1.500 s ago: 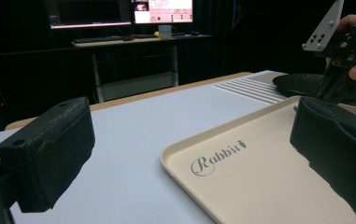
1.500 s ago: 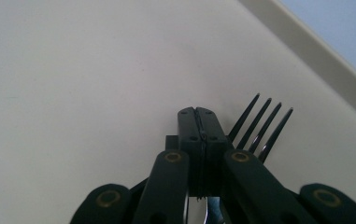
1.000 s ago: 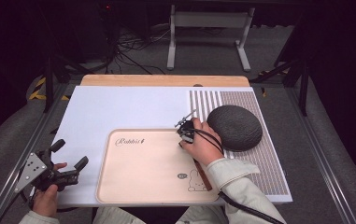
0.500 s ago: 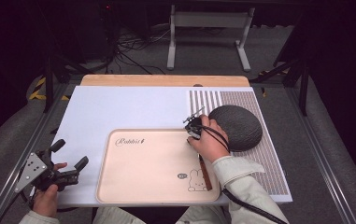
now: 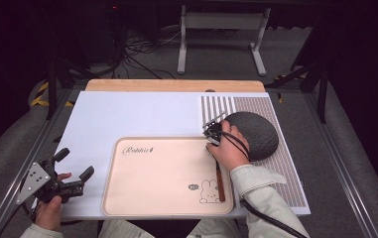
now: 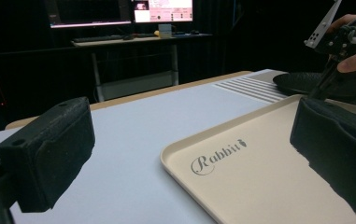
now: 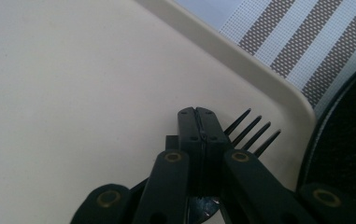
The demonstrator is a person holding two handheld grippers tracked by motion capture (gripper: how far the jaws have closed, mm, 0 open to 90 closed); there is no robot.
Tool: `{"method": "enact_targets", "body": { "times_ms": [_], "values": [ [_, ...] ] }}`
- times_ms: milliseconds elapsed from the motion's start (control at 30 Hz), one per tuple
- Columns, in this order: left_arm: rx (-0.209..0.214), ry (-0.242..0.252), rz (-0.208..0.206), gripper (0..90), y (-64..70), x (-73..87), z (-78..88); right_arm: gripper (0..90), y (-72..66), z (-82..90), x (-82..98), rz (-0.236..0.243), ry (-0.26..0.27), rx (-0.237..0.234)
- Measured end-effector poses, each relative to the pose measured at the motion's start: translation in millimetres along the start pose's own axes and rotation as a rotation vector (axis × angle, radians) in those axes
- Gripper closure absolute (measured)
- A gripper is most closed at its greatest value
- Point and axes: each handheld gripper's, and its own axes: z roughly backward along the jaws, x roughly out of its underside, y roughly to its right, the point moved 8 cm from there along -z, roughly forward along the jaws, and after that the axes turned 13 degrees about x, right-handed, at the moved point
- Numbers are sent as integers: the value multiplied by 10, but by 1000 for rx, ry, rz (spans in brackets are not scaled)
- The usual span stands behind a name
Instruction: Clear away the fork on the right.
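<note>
Now | right tongs (image 7: 199,114) clamp fork (image 7: 252,130) (tines visible close-up) | left tongs (image 6: 189,154) agape, empty

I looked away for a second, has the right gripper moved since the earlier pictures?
Yes. The right gripper, shut on a fork, has slid toward the dark plate, along the far rim of the beige tray.

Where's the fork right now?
The fork lies on the beige tray along its right edge, tines near the far right corner beside the dark plate, under the shut right tongs.
</note>
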Motion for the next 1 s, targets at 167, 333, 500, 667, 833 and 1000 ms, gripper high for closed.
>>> {"method": "enact_targets", "body": {
  "times_ms": [167, 333, 500, 667, 833, 1000],
  "values": [
    [0, 0, 0, 8, 1, 1, -2, 900, 29, 2, 17, -3, -2, 5],
    [0, 0, 0, 8, 1, 0, -2, 900, 31, 44, 4, -8, 18, 0],
    [-1, 1, 2, 8, 1, 1, -4, 763, 35, 188, -72, -4, 110, -20],
    [-2, -1, 3, 8, 3, 5, -6, 548, 50, 410, -121, 8, 230, -44],
    [-1, -2, 4, 8, 7, 6, -10, 324, 38, 576, -152, 24, 337, -73],
    [-2, -4, 5, 8, 4, 13, -21, 249, 63, 767, -98, 46, 402, -86]
  ]
}}
